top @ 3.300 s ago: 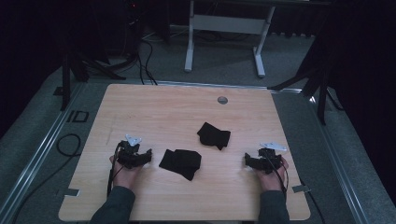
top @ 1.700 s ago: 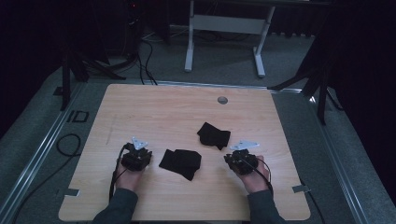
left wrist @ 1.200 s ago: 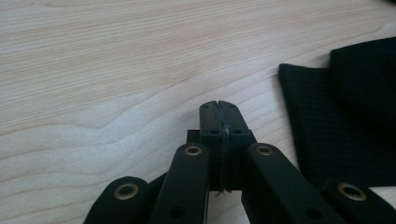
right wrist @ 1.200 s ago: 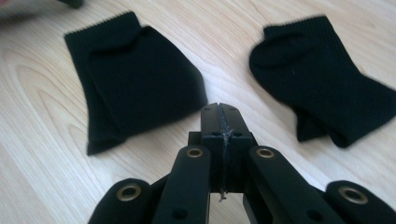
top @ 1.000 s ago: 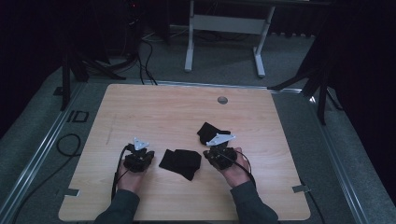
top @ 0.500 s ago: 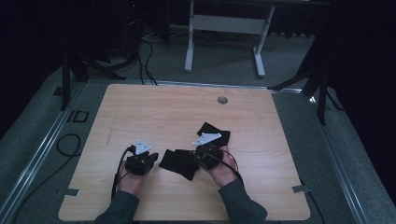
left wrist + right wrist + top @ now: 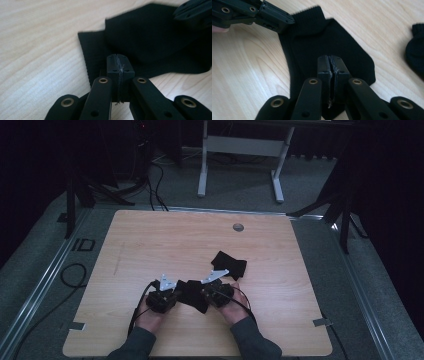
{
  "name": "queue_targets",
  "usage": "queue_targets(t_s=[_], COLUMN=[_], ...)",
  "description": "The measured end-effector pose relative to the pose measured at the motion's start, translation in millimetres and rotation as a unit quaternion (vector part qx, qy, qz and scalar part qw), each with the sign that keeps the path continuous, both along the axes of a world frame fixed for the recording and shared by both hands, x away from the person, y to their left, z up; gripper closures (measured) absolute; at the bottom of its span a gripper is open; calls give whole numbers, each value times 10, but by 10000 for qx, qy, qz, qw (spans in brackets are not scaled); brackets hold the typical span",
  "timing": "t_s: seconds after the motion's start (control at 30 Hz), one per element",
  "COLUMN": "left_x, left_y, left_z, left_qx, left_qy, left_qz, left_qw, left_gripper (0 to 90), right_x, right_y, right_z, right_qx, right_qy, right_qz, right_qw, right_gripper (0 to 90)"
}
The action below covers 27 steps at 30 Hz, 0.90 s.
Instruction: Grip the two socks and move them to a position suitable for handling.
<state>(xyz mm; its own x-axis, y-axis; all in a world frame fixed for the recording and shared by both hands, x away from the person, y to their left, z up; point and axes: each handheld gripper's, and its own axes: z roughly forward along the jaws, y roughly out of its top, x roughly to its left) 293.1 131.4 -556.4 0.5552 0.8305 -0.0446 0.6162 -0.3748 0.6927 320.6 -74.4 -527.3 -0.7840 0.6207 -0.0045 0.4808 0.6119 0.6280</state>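
High view, nearest the person first: two sleeved forearms come up from the bottom edge onto the wooden table [image 7: 150, 240], and each hand holds a gripper. The left gripper [image 7: 172, 297] and the right gripper [image 7: 206, 296] face each other across a flat black sock [image 7: 192, 295], which lies near the table's front edge, about midway across its width. Both tips sit at the sock's edges, one on each side.

In the left gripper view the left gripper [image 7: 119, 65] has its jaws pressed flat together, a frayed thread caught in the seam between them, and no fabric is pinched there; the tip rests at the ribbed cuff end of the sock [image 7: 147, 42]. The other gripper's tip shows at the upper right, over the cloth.

In the right gripper view the right gripper [image 7: 331, 65] also has its jaws closed on nothing (only a hairline gap shows between the pads), and its tip hovers over the sock [image 7: 332, 37]; whether it touches the fabric I cannot tell. The left gripper [image 7: 274, 17] reaches in from the upper left to the cuff.

Farther out lies a second black sock [image 7: 229, 265], crumpled, just beyond the right gripper and apart from the first. Farther still, near the far edge, a small round grommet [image 7: 238, 227] is set in the tabletop. No container stands on the table.
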Motion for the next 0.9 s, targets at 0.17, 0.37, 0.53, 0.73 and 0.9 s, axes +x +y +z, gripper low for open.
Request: queue_targets(t_s=[0.17, 0.37, 0.53, 0.73, 0.9], left_x=[-1, 3, 2, 6, 3], left_y=[-1, 23, 27, 34, 34], left_z=[-6, -9, -10, -12, -13], left_qx=[5, -12, -27, -66, -66], left_qy=[1, 14, 20, 32, 32], left_qz=[1, 41, 63, 67, 64], left_qw=[10000, 10000, 10000, 10000, 10000], left_gripper=[900, 900, 900, 899, 899], right_x=[-21, -45, -55, -36, 10], right_y=[-66, -187, -279, -217, -23], right_z=[-76, -174, -174, -56, 53], right_qx=[-116, -175, -135, -76, -4], right_qy=[41, 124, 172, 86, 34], right_qz=[-69, -189, -278, -241, -35], right_qw=[9999, 9996, 9994, 9996, 10000], right_gripper=[863, 865, 864, 837, 771])
